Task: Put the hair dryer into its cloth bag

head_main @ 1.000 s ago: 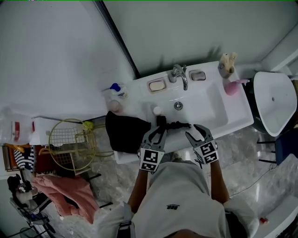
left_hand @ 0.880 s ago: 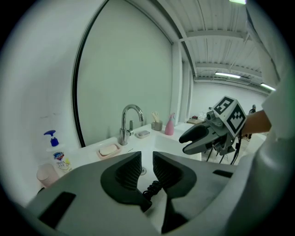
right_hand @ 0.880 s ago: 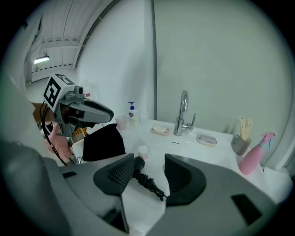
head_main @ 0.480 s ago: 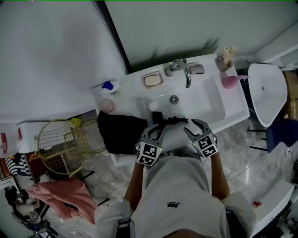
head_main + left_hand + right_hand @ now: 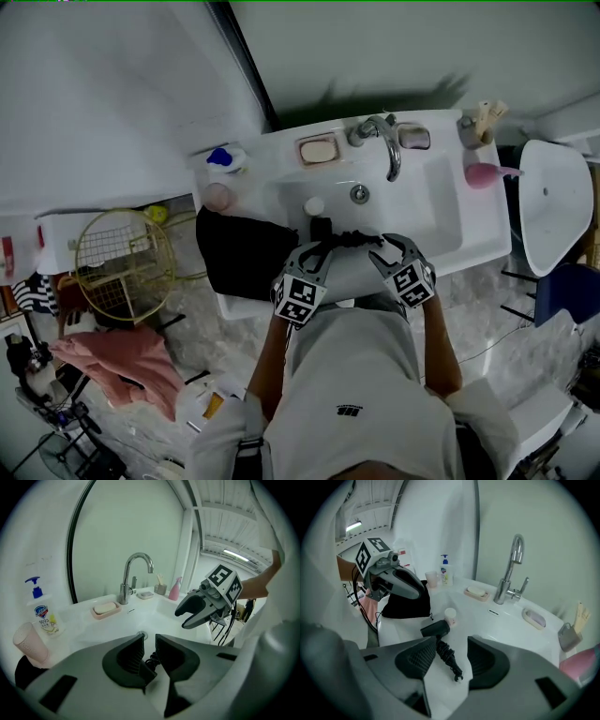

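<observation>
**Jaws apart over the cord, hair dryer not yet gripped**

Both pairs of jaws stand apart and hold nothing. The left gripper (image 5: 149,651) shows a loop of black cord in its narrow gap. The right gripper (image 5: 452,658) straddles the coiled cord (image 5: 449,662), with white worktop showing on either side.

The step in hand looks like the pick-up. It would go best with one gripper closing on the hair dryer (image 5: 436,629) at its barrel rather than on the springy cord. The other could then gather the cord so it does not trail, and afterwards hold the bag's mouth wide. Where that mouth lies cannot be made out.

The hair dryer is small and black with a short barrel. It lies on its side at the front of the washbasin worktop (image 5: 262,187), its cord bunched in tight curls. The black cloth bag (image 5: 407,603) sits limp near it at the worktop's left end.
</observation>
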